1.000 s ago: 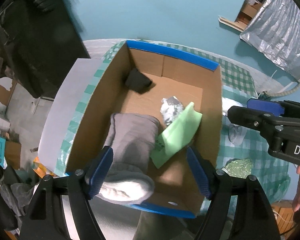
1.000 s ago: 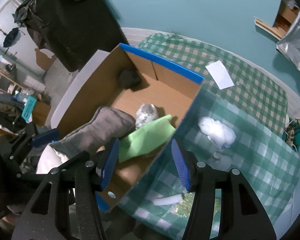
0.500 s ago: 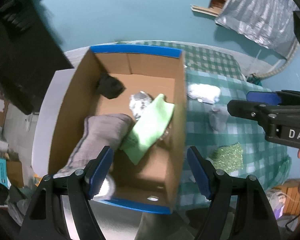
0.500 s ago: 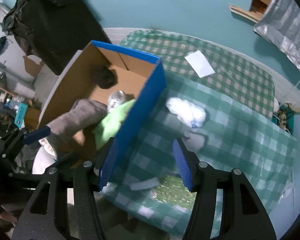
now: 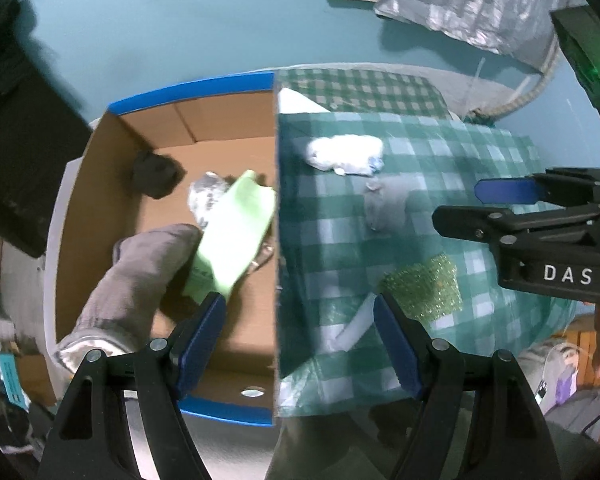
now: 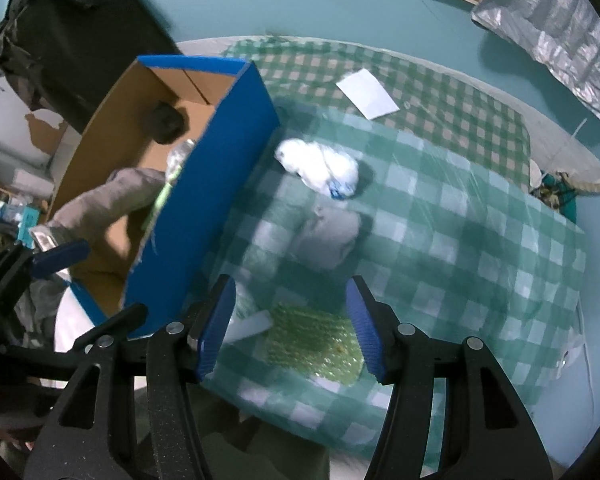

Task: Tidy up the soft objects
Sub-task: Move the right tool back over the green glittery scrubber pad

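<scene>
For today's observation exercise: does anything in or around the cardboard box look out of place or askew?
Yes. The grey sock hangs over the near rim of the cardboard box instead of lying inside, and the green cloth leans tilted against the box's wall. A white wad and a grey piece lie loose on the checked cloth.

The left black plastic two-finger gripper (image 5: 298, 342) has angular, matte arms with triangular cut-outs, round silver screws at the joints, and long blue ribbed pads lining the inner faces of its fingers (image 5: 199, 342). The right black plastic two-finger gripper (image 6: 290, 326) is built the same way, with silver screws and blue pads on its fingers (image 6: 364, 330). Seen side-on from the left wrist view, the right one's body carries the white capital letters "DAS".
</scene>
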